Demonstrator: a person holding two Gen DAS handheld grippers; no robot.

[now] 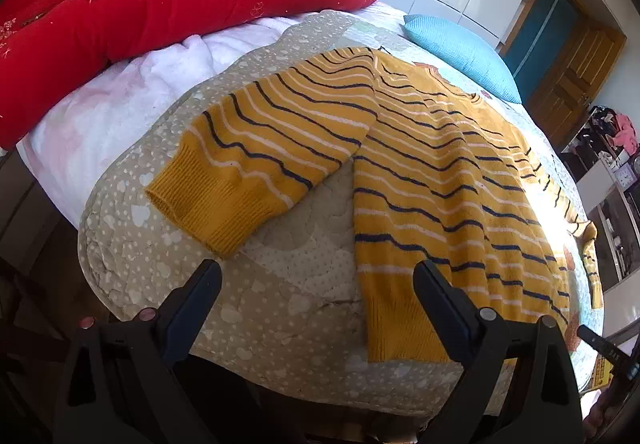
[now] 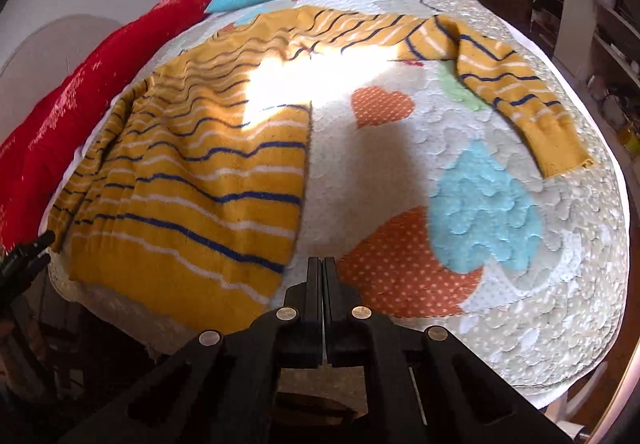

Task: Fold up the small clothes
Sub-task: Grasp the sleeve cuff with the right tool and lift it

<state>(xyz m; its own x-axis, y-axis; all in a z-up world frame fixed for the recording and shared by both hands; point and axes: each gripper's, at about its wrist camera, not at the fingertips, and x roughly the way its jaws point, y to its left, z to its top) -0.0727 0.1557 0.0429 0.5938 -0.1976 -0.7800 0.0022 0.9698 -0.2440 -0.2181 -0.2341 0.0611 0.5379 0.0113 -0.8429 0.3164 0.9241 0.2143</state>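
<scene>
Spread flat on the heart-patterned quilted blanket [image 1: 280, 300] lies the mustard-yellow knitted sweater with navy and white stripes [image 1: 452, 172] — hem toward me, collar away, sleeves out to either side. My left gripper [image 1: 316, 276] hangs with jaws wide apart, between the near sleeve cuff and the hem corner, its right finger over the hem. My right gripper [image 2: 322, 264] is pressed together on nothing, beside the hem's other corner. Left looks nearer its sleeve. Only "HAPPY" reads, on the red embroidered pillow [image 1: 160, 4].
</scene>
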